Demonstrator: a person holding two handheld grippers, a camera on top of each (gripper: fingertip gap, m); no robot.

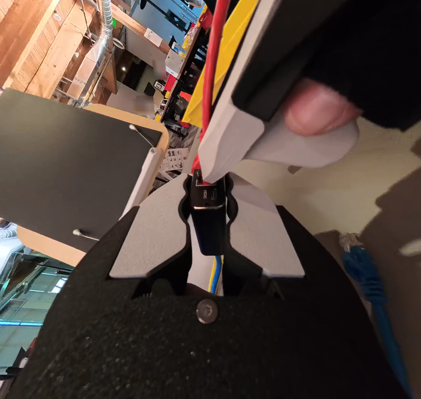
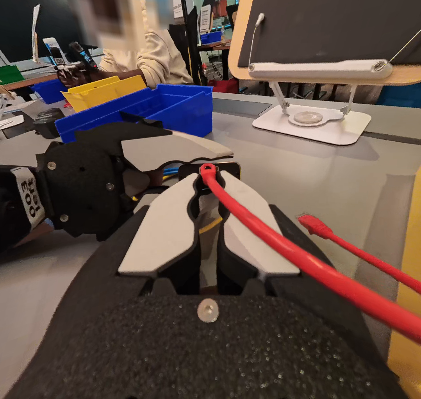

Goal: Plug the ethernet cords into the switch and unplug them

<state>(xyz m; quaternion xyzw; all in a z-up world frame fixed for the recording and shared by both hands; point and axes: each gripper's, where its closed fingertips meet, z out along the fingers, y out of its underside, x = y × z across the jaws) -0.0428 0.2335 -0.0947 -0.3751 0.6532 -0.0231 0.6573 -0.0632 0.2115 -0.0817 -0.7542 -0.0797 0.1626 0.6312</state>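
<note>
Left tongs (image 1: 208, 205): pinched the small black switch (image 1: 208, 217) between their pads; in the right wrist view the same tongs (image 2: 205, 162) came in from the left, lying low over the bench (image 2: 296, 171).
Switch: held just above the grey bench, its port face turned toward the right tongs; in the right wrist view only a dark edge (image 2: 232, 168) of it showed past the plug.
Right tongs (image 2: 208, 178): pressed together on the plug end of a red ethernet cord (image 2: 262, 228), right at the switch; in the left wrist view they (image 1: 210, 176) reached down from the upper right with their tips at the port.
Red cord: its plug sat at the switch port, though how deep it was seated could not be told; the cable trailed back across the right finger (image 2: 248, 217) toward the lower right.
Second red cord (image 2: 319, 228): lay loose on the bench to the right, its plug free and apart from the switch.
Blue cord (image 1: 364, 281): lay loose on the bench at the right of the left wrist view, its plug unconnected.
Other cables: blue and yellow ones (image 2: 169, 174) ran off behind the switch.
Blue bin (image 2: 182, 110): stood on the bench behind the left tongs, with a yellow bin (image 2: 102, 92) farther back.
Stand (image 2: 314, 123): a white base on the bench to the right carried a tilted dark panel (image 2: 319, 23).
Person (image 2: 155, 60): seated beyond the bins.
</note>
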